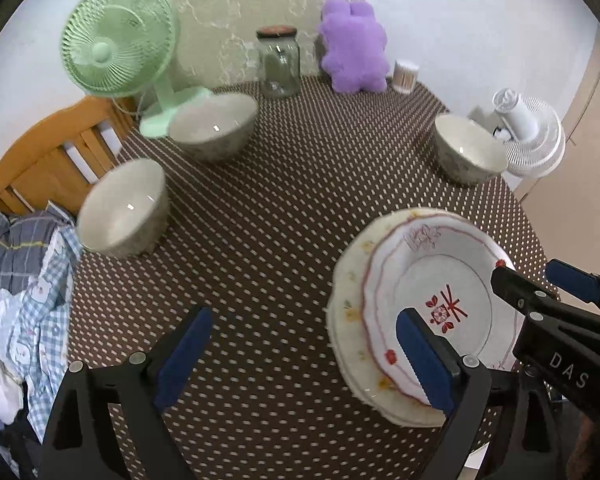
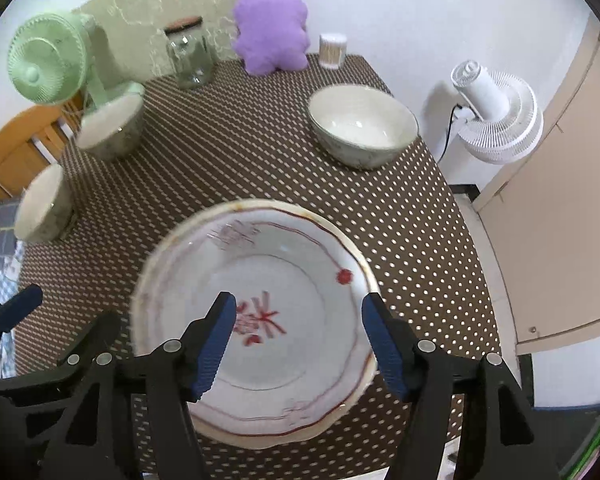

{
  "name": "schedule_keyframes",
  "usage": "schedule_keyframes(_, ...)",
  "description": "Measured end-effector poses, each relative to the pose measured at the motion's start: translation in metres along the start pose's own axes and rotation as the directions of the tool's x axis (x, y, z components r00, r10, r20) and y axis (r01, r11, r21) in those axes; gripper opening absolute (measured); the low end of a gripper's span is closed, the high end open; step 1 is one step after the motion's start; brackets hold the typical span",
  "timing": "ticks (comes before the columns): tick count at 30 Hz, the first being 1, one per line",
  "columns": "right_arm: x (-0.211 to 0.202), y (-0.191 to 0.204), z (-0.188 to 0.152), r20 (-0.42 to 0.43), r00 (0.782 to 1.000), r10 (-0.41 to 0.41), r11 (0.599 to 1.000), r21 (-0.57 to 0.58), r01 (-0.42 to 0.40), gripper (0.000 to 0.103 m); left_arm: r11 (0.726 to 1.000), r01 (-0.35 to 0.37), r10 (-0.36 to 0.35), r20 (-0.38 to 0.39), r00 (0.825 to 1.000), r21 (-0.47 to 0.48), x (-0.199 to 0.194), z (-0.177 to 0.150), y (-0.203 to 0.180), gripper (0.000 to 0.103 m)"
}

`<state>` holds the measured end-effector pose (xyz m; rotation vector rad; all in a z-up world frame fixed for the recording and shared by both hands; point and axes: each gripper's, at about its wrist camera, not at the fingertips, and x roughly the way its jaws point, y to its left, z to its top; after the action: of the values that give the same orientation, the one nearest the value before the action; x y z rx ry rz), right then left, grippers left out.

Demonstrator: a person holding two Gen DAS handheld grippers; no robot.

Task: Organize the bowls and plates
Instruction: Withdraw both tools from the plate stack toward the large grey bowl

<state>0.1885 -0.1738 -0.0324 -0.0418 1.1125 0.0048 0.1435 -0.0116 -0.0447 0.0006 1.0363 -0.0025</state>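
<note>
While our left wrist camera looks down over the dotted tablecloth (image 1: 284, 208), we see our left gripper (image 1: 300, 360) spread wide with nothing between its blue pads, one pad over bare cloth and the other in front of the plates. The red-patterned plate (image 1: 432, 280) sits on top of the yellow-flowered plate (image 1: 350, 292) at the near right of the table, so we judge the plates to be stacked. Three bowls are not yet gathered: the near-left bowl (image 1: 124, 208) by the table's left edge, the far-left bowl (image 1: 214, 126) just beside the green fan (image 1: 118, 44), and the right bowl (image 1: 468, 148) near the right edge, all well apart from one another. At the right of this view our right gripper (image 1: 540, 276) reaches in over the plates' far rim.

From the right wrist camera, our right gripper stands open above the red-patterned plate, its pads clear of the rim and holding nothing. We cannot tell from here whether a pad touches the plate. The right bowl lies beyond the stack, and the two left bowls sit far off to the left. We reckon the plate half is finished and the bowls remain to be nested.
</note>
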Motion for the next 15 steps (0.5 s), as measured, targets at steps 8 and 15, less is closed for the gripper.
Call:
schedule_keyframes(8, -0.039, 0.043, 0.004, 0.104, 0.994, -0.017, 1.000, 0.022, 0.015, 0.068, 1.000, 0.010, -0.010, 0.085, 0.996, -0.002, -0.036, 0.006, 0.047, 0.094)
schedule_keyframes(15, -0.056, 0.082, 0.009, 0.151, 0.988, -0.006, 1.000, 0.015, 0.004, 0.068, 1.000, -0.004, 0.006, 0.122, 0.993, -0.014, -0.049, 0.014, 0.088, 0.093)
